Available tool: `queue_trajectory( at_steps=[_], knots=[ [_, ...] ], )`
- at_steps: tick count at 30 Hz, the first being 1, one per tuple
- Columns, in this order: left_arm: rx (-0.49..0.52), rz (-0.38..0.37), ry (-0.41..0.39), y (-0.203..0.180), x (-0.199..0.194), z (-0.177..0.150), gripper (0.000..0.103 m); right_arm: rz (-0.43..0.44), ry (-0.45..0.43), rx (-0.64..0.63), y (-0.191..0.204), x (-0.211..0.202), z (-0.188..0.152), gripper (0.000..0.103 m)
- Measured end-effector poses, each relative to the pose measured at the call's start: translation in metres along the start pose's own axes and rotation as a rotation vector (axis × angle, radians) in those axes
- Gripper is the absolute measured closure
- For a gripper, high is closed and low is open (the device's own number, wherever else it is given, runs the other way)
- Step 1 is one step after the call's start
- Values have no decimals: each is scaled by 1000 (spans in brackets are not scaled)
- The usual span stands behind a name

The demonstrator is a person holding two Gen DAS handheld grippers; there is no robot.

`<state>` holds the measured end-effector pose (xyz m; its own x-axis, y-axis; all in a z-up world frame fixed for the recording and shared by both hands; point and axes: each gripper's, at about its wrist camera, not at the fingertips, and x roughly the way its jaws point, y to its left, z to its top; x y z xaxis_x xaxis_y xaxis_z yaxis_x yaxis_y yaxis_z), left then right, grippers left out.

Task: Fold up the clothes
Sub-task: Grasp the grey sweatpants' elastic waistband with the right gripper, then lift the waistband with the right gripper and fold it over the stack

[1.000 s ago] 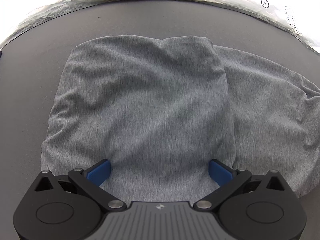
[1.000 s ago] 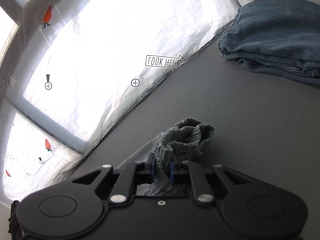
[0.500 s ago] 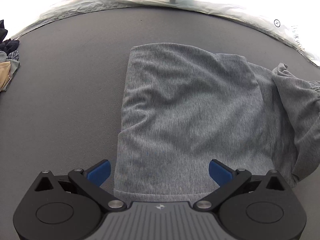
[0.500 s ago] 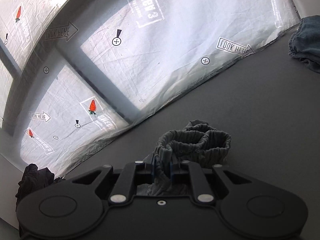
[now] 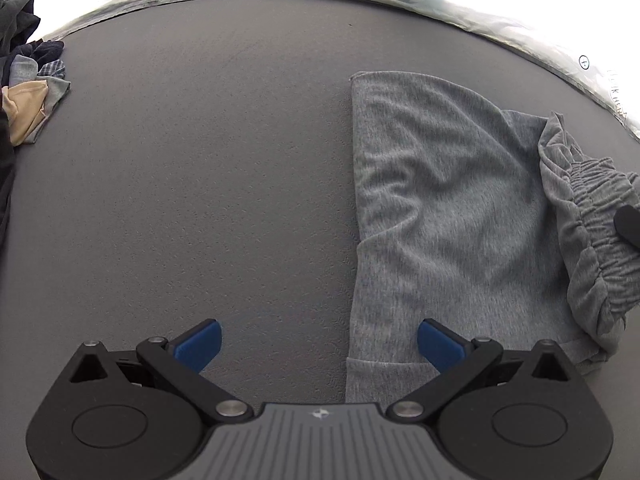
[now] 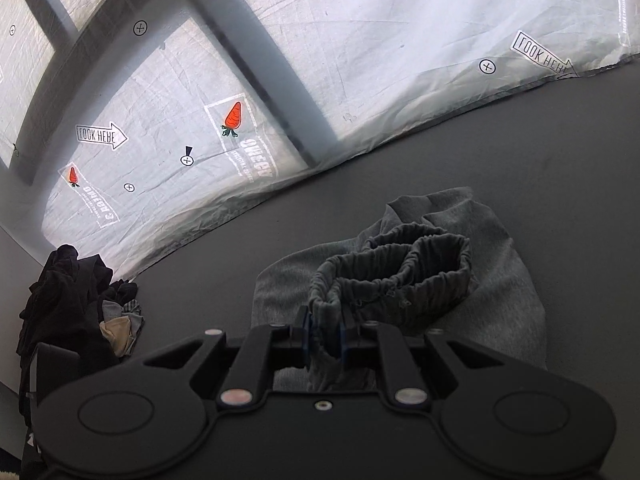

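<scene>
The table [image 5: 240,160] is a wide dark grey sheet, and on its right half, seen from my left wrist, lie the grey shorts [image 5: 440,220], partly doubled over on themselves; their long axis runs from near me away toward the bright plastic sheet [image 6: 400,60] at the far edge, with one straight side edge facing the bare middle of the table and the gathered waistband [image 6: 400,264] bunched up at the right end, lifted off the cloth below. My right claw [image 6: 324,334] is clenched on that waistband, a fold of the elastic pinched between its blue pads; my left claw [image 5: 320,340] hangs released, jaws wide, one pad over bare table and the other over the near hem, holding nothing. To do this fold well I judge I should carry the waistband low and level across the shorts, lay its edge square on the edge below, and use the left claw to pin or smooth the near hem so the layers do not drag. A heap of other clothes [image 5: 28,92] sits well apart at the far left.
</scene>
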<state>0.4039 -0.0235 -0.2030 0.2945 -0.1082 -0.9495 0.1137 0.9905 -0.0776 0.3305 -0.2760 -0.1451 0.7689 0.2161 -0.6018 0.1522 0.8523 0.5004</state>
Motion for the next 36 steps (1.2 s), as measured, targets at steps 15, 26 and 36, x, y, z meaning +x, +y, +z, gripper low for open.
queue_trajectory(
  at_steps=[15, 26, 36],
  knots=[
    [-29, 4, 22, 0, 10, -3, 0, -4, 238, -15, 2, 51, -19, 87],
    [8, 37, 43, -15, 17, -3, 0, 18, 319, 202, -21, 69, -11, 87],
    [11, 48, 61, -22, 22, 1, 0, 28, 416, 460, -44, 84, 0, 87]
  ],
)
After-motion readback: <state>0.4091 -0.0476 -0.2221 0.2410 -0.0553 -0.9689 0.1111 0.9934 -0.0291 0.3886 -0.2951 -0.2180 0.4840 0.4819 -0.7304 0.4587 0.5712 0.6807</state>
